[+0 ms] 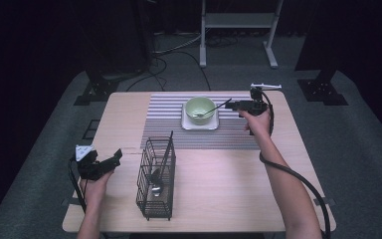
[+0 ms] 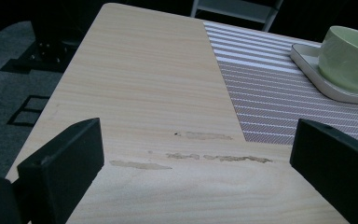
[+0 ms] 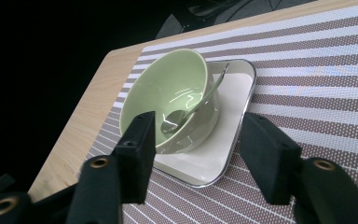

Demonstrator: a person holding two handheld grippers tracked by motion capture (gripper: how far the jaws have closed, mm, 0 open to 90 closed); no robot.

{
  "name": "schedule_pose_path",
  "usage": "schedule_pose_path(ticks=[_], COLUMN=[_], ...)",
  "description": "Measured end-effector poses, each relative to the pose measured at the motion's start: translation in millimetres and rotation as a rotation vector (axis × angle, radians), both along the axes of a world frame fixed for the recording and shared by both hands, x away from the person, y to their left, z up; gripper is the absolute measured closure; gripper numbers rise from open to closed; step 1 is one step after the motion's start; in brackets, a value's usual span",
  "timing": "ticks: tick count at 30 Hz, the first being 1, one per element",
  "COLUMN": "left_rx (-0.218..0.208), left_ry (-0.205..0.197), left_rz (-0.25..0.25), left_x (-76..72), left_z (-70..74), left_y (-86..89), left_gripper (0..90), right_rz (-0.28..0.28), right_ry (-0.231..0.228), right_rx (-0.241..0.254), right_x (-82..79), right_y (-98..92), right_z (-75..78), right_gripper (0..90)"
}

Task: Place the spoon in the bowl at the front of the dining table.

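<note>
The right gripper (image 1: 233, 104) is being held just beside the green bowl (image 1: 200, 109), at the far right of the bench (image 1: 219, 199). Its fingers (image 3: 137, 140) are being kept apart, with nothing pressed between them. A spoon (image 3: 186, 109) is lying in the bowl, its scoop down inside and its handle leaning over the rim toward the gripper; in the right gripper view it is seen beyond the fingers, apart from them. The bowl is being carried by a square white plate (image 1: 199, 124), which is resting on a striped mat (image 1: 164, 119).

The left gripper (image 1: 113, 157) is being held over the near left of the bench, well apart from the bowl. Its fingers (image 2: 70, 158) are being kept wide over bare wood. Between the two hands, a black wire caddy (image 1: 155, 179) is standing upright with cutlery in it.
</note>
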State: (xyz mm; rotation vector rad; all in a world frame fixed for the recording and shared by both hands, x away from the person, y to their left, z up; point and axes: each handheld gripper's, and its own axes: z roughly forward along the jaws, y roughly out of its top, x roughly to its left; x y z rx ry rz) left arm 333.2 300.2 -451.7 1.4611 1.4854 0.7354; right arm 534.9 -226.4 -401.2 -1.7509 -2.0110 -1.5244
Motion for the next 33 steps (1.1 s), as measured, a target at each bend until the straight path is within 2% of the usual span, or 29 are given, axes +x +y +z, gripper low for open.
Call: schedule_pose_path(ticks=[4, 6, 12, 26, 33], left_rx=[0.006, 0.005, 0.001, 0.007, 0.004], left_ry=[0.0, 0.001, -0.001, 0.004, 0.005], left_rz=[0.001, 0.0, 0.0, -0.004, -0.002], left_x=[0.2, 0.1, 0.0, 1.2, 1.4], left_z=[-0.2, 0.0, 0.1, -1.0, -0.9], left_y=[-1.0, -0.8, -0.1, -1.9, -1.7], left_gripper=[1.6, 1.6, 1.6, 1.6, 1.6], right_rz=[0.024, 0.041, 0.065, 0.099, 0.13], right_ry=[-0.005, -0.007, -0.011, -0.036, -0.017], right_rx=[0.005, 0.006, -0.012, -0.027, -0.036], right_x=[-5.4, -10.0, -16.0, -29.4, -33.3], right_y=[0.3, 2.2, 3.8, 0.1, 2.7], right_z=[0.5, 2.9, 6.6, 9.7, 6.0], right_gripper=[41.6, 37.3, 31.9, 31.0, 30.7])
